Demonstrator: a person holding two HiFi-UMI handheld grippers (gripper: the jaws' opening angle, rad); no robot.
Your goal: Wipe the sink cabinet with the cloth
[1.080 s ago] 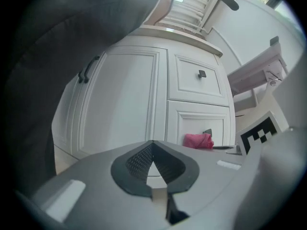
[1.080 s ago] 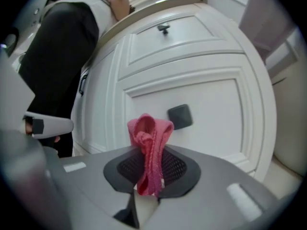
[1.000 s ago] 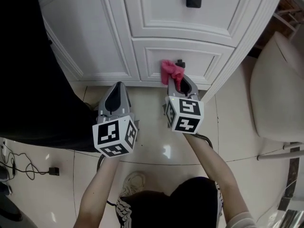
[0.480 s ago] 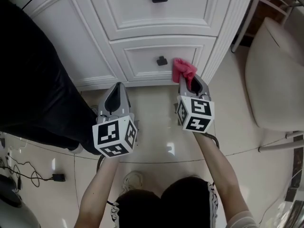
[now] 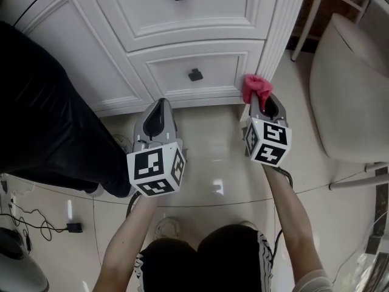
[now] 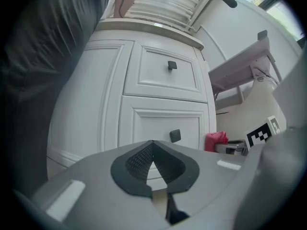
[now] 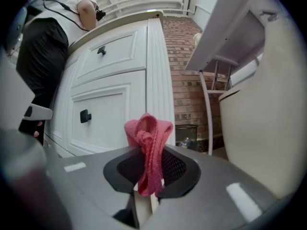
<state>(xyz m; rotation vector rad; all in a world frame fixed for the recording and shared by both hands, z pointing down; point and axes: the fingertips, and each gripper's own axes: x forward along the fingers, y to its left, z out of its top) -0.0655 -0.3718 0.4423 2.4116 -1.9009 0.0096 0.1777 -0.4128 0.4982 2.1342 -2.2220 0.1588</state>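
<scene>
A person's dark leg [image 5: 42, 114] is crowding the cabinet [image 5: 79, 41] at left. The left gripper [image 5: 161, 102] is hovering over open floor [image 5: 213, 145], jaws together and empty. The right gripper [image 5: 262, 101] is pinching the pink cloth [image 5: 255, 87] by the cabinet's right corner edge.

Knitted pink cloth [image 7: 147, 150], glossy floor tiles [image 5: 213, 163]
</scene>
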